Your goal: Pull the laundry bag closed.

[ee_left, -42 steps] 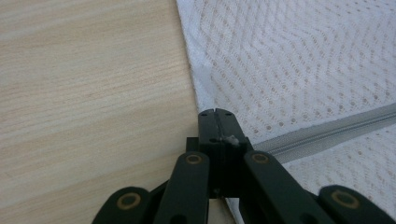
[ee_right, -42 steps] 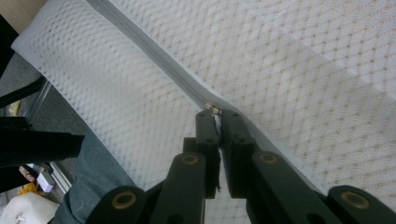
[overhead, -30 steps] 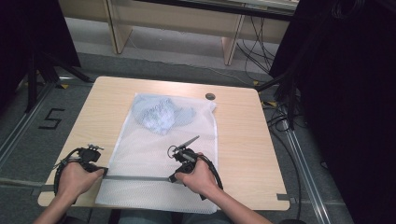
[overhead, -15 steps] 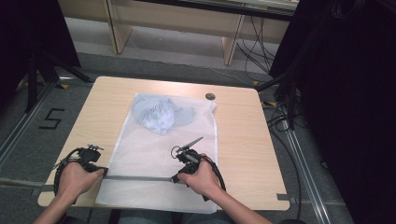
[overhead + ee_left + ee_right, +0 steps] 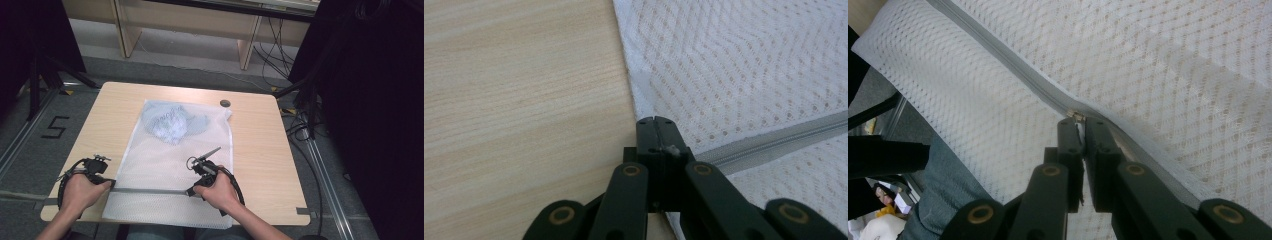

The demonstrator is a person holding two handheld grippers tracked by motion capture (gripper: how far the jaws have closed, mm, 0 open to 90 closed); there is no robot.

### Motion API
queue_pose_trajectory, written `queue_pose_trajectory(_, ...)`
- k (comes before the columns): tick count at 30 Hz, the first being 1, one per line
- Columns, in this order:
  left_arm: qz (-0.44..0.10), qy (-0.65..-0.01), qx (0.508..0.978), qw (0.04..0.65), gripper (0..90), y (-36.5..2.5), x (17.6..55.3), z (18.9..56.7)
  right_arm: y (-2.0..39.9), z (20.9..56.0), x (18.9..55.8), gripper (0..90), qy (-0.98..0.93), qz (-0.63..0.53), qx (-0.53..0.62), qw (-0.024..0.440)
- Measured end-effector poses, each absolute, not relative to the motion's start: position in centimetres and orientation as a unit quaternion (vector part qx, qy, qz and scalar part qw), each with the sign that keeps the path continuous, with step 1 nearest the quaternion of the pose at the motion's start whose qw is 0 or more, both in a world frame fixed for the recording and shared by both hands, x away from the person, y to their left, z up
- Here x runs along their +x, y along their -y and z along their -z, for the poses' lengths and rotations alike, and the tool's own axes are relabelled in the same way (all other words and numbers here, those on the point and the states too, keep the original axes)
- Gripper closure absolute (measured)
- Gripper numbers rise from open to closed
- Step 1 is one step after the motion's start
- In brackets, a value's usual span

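One wooden bench (image 5: 260, 145) carries one white mesh bag (image 5: 165, 165), and two hands work on it with one gripper each. Painted on the floor at the far left of the high view is a single "5" (image 5: 55, 127).

At the lower left of the high view, the left hand (image 5: 80, 192) rests on the bench's near edge, forearm coming up from the bottom, wrist level. Its left gripper (image 5: 111, 184) points right, towards the bag's left edge. In the left gripper view its fingers (image 5: 646, 137) are pressed fully together at the bag's side seam, clamped on the very end of the grey zipper (image 5: 150, 191), which runs off to the right of that view.

The bag lies flat in the middle of the bench, its near end hanging slightly over the front edge. One crumpled pale-blue garment (image 5: 172, 122) sits inside it at the upper end. The one zipper crosses the bag's lower part from left to right.

Right of centre, the right hand (image 5: 220, 192) lies on the bag, forearm angled in from the bottom right. The right gripper (image 5: 190, 191) points left along the zipper. In the right gripper view its fingers (image 5: 1095, 135) are closed, pinching the small metal pull (image 5: 1074, 116) at their tips.

One dark round cap (image 5: 225, 103) sits in the bench top near the bag's upper right corner.
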State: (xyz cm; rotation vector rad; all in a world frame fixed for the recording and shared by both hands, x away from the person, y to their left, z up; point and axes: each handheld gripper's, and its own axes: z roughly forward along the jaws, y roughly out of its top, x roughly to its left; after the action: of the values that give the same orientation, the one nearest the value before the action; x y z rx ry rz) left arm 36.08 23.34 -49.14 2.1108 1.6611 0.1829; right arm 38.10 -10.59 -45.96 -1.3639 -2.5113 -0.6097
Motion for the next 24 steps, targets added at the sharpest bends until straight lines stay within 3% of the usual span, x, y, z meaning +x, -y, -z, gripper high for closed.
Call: queue_pose_trajectory(24, -0.064, -0.601, 0.765, 0.222, 89.8, -23.4, 36.1, 49.1, 11.9, 45.7, 38.0, 87.1, 0.843, 0.191, -0.491, 0.111)
